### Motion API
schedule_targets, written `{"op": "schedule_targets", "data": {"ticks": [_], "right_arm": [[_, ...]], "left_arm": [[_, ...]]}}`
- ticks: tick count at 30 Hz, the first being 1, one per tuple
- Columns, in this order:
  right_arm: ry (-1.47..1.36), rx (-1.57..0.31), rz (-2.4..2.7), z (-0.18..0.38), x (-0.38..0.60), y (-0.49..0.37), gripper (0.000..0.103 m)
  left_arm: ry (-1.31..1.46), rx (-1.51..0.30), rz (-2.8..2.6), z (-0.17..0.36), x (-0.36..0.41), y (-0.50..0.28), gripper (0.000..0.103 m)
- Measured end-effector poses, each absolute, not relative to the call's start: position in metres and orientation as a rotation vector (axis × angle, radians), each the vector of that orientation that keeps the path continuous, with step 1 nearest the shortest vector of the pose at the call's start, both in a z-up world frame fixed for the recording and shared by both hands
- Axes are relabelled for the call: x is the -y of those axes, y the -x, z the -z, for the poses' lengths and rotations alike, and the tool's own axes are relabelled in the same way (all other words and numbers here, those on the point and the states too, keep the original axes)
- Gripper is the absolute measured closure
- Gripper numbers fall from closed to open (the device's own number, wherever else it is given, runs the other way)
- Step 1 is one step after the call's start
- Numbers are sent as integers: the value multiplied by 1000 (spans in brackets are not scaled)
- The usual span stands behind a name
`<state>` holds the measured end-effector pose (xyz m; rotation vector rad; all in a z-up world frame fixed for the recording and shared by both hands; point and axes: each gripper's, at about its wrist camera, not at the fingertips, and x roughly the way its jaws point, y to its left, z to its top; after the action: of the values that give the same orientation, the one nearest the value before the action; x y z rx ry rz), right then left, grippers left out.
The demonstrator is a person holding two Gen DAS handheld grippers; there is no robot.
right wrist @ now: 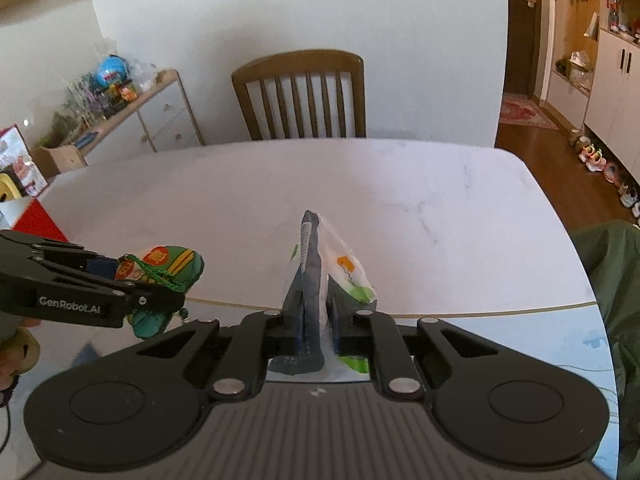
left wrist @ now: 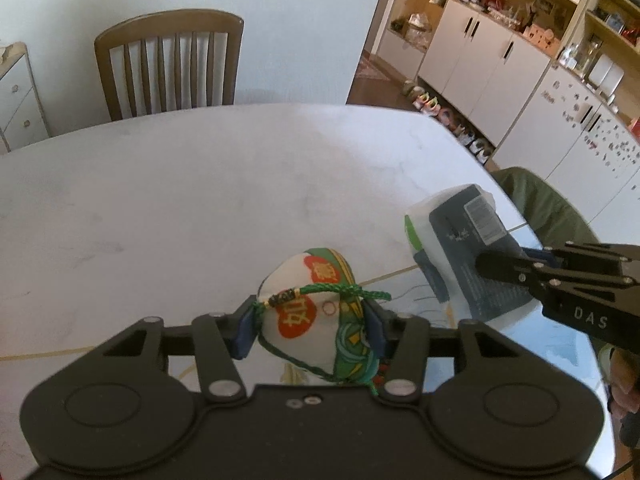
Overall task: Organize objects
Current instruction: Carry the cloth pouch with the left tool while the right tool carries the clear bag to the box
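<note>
Both hands are loaded. The left gripper (left wrist: 312,330) has its blue pads clamped on either side of a stuffed cloth pouch (left wrist: 310,300), white and green with orange medallions and a green cord (left wrist: 320,291) knotted round its neck; the pouch sits snug between the fingers, near the table's (left wrist: 160,200) near edge. Over on the right, the right gripper (right wrist: 314,326) is squeezed tight on a flat packet of dark socks (right wrist: 310,264) in a clear wrapper, held edge-on and standing up from the jaws, toward the near right corner of the table. From these views I can't say for certain whether either thing rests on the marble or hangs clear of it. The far stretch of tabletop, up by the wooden chair (right wrist: 300,96), is bare. My read: this is the carry, so keep both grips firm, keep the two loads apart so the dangling cord doesn't snag the wrapper, and watch that thin packet, which could pivot in the pinch.
</note>
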<state>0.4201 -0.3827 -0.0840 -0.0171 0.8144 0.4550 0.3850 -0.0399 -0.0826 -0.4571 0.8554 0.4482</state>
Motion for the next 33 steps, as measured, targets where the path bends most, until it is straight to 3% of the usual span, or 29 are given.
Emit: {"op": "schedule_targets", "data": {"ticks": [16,33], "right_arm": [[-9,-747,-561,12,346,-344,90],[5,-748,-693,-19,226,-286,90]], "left_arm": [[493,-782,-475,20,46,-312,51],[545,-768,-581,-9,4,-193,50]]}}
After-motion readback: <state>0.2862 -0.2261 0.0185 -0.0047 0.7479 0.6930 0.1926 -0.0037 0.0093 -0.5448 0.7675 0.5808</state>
